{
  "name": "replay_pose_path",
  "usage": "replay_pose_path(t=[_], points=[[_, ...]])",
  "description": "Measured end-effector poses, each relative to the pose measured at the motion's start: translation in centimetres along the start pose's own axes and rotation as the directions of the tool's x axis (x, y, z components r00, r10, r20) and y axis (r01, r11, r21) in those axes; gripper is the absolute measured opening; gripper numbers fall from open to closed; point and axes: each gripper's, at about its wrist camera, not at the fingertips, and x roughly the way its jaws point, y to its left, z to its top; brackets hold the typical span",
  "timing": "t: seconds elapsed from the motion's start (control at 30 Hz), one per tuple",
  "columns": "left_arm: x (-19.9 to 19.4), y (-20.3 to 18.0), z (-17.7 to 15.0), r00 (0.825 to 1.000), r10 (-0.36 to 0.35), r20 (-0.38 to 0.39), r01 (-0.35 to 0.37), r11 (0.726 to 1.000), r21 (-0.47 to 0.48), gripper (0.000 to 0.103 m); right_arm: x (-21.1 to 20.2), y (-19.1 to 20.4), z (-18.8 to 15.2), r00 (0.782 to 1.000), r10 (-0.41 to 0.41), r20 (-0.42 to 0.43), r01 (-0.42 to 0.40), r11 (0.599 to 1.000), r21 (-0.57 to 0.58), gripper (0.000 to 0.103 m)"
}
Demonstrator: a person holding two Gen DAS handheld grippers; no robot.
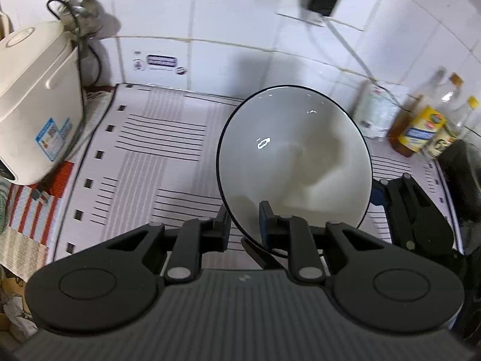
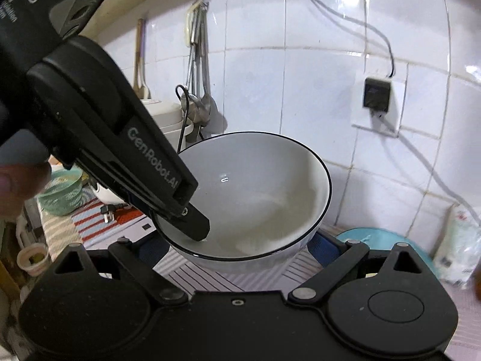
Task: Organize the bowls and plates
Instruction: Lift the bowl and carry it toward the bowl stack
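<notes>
While both grippers grip it, the bowl [image 1: 293, 156] hangs above the mat [image 1: 156, 162].
Left gripper [image 1: 245, 225] pinches the near rim tight; right gripper [image 2: 237, 245] clasps the bowl's sides, jaws wide around it.

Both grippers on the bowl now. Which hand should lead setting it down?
Probably left. The left gripper is shut on the bowl rim. The right gripper only straddles its outer wall from below; contact there is unclear.
</notes>
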Motion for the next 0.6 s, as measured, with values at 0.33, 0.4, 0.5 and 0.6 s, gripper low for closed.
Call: replay_pose_path(t=[0.33,0.4,0.5,0.6], points=[[1.8,-5.0,-0.9,0.99,-0.063,-0.125,0.066,0.998,0.02,0.019,-4.5,-3.3,-1.4,0.999,-0.016,-0.04,0.015,1.0,-0.014,0.099],[2.6,-5.9,-1.0,0.985,-0.065,-0.158,0.07,0.997,0.029,0.019,-5.0,-3.9,-1.9,0.998,-0.023,-0.059,0.023,1.0,0.0,0.099],[3.5,-7.1,-1.5,0.978,-0.066,-0.198,0.072,0.997,0.023,0.019,-5.7,-4.9,-2.9,0.995,-0.028,-0.094,0.031,0.999,0.038,0.099],[4.2,-8.1,-2.0,0.97,-0.076,-0.231,0.083,0.996,0.021,0.019,-6.1,-5.8,-3.6,0.992,-0.018,-0.124,0.028,0.997,0.074,0.1]])
